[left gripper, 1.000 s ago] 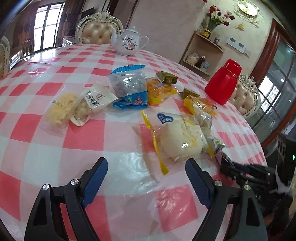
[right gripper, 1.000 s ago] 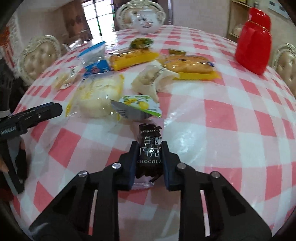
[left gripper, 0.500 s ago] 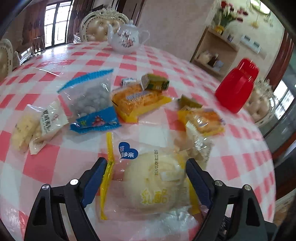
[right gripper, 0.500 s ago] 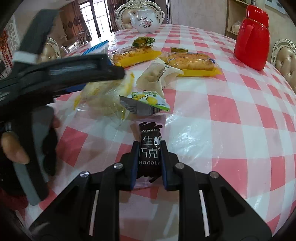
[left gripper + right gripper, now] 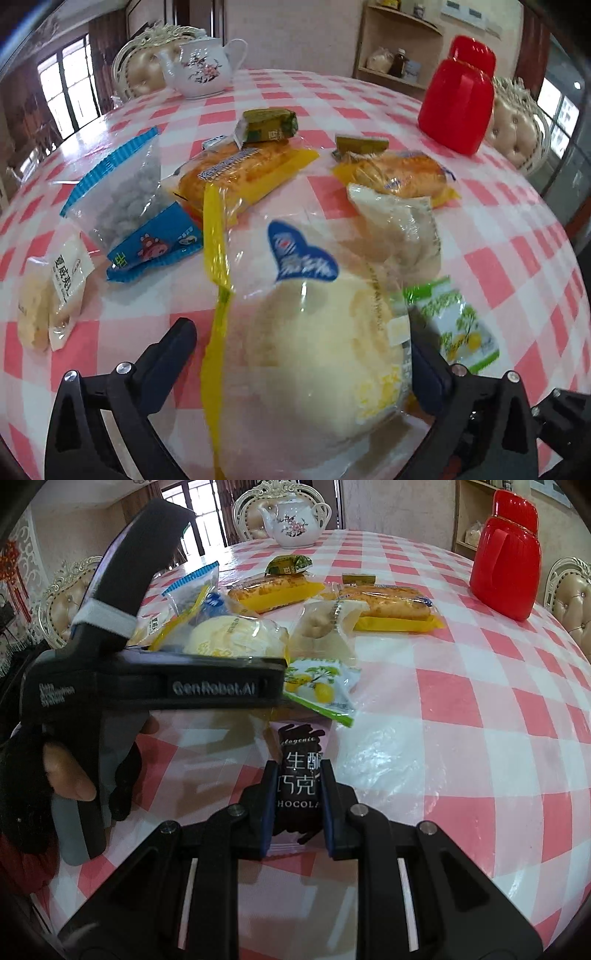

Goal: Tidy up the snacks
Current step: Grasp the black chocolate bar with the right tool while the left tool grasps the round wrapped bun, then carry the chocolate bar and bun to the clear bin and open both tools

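My left gripper [image 5: 299,343] is open, its jaws on either side of a round pale bun in a clear wrapper with a yellow edge [image 5: 317,343]; the bun also shows in the right wrist view [image 5: 229,638]. The left gripper body [image 5: 155,686] crosses the right wrist view at the left. My right gripper [image 5: 299,786] is shut on a black chocolate bar [image 5: 301,775] that rests on the checked tablecloth [image 5: 461,701]. A green lemon-candy packet [image 5: 321,686] lies just beyond the bar.
Further snacks lie beyond: a blue bag of grey candies [image 5: 129,199], two orange bread packs [image 5: 243,173] [image 5: 402,177], a white pastry pack [image 5: 399,221], green packets [image 5: 269,125], and white biscuit packs [image 5: 55,291]. A red jug [image 5: 458,96] and a teapot [image 5: 199,70] stand at the back.
My left gripper has moved forward and right over the bun, so its open jaws now straddle it. My right gripper has stayed shut on the chocolate bar in place.
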### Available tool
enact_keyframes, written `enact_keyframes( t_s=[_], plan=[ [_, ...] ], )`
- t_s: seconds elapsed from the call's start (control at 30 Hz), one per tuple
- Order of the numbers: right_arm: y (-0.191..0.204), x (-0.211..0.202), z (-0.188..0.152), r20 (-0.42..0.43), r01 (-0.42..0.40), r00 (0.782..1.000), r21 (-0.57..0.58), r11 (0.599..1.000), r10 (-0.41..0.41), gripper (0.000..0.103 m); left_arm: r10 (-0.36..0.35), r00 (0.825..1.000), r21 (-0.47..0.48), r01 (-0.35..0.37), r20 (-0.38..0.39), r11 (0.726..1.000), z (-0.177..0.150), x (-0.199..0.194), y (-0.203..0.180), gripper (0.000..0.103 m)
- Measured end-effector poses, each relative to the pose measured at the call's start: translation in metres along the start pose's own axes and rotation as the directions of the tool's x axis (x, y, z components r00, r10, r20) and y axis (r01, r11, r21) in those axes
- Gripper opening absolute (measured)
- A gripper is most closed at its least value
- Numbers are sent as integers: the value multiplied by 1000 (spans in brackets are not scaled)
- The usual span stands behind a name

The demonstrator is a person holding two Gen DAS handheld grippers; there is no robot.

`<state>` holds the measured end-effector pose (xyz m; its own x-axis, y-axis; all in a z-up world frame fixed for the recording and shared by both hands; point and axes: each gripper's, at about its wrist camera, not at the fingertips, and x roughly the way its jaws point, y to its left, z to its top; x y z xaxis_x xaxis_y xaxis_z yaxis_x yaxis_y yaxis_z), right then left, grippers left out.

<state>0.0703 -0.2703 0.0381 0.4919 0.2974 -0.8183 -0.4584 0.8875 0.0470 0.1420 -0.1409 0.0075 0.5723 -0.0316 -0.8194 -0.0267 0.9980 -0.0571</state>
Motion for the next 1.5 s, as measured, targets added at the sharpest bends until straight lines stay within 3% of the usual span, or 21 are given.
enact_keyframes(
  t_s=[0.2,0.23,0.27,0.3,0.37,0.53,0.77,1.03,1.13,1.33,1.5],
  plan=[
    [-1,-1,-1,13,-11,1000,10,1000,11,25,-15,1000,38,15,0,999,-1,0,0,103],
    [-2,-1,-1,17,-15,1000,14,1000,15,25,-31,1000,51,30,7,998,-1,-1,0,96],
    [-3,-1,-2,20,-19,1000,19,1000,19,25,-64,997,80,62,33,995,-2,-6,-1,66],
    [-4,-2,-2,23,-21,1000,24,999,21,25,-90,995,99,85,47,991,-2,-8,-2,54],
    [-7,-3,-2,31,-23,999,41,999,22,25,-120,992,97,116,38,989,-3,-9,0,48],
    [-23,-10,-4,79,-104,992,115,988,95,25,-183,983,66,180,34,981,-9,-17,14,47],
    [-34,-20,-7,145,-173,978,172,970,148,25,-212,974,15,211,76,977,-32,-52,58,47],
    [-37,-30,-13,178,-84,983,260,962,38,25,-204,970,-109,219,134,970,-64,-81,126,47],
    [-27,-37,-18,191,-53,981,291,955,-4,25,-195,966,-132,218,169,967,-70,-91,138,47],
    [18,-49,-21,261,-142,963,292,946,64,25,-182,960,-132,212,211,968,-81,-108,150,47],
    [80,-38,-12,254,-200,957,219,955,142,25,-154,956,-135,191,249,972,-90,-123,160,47]
  ],
)
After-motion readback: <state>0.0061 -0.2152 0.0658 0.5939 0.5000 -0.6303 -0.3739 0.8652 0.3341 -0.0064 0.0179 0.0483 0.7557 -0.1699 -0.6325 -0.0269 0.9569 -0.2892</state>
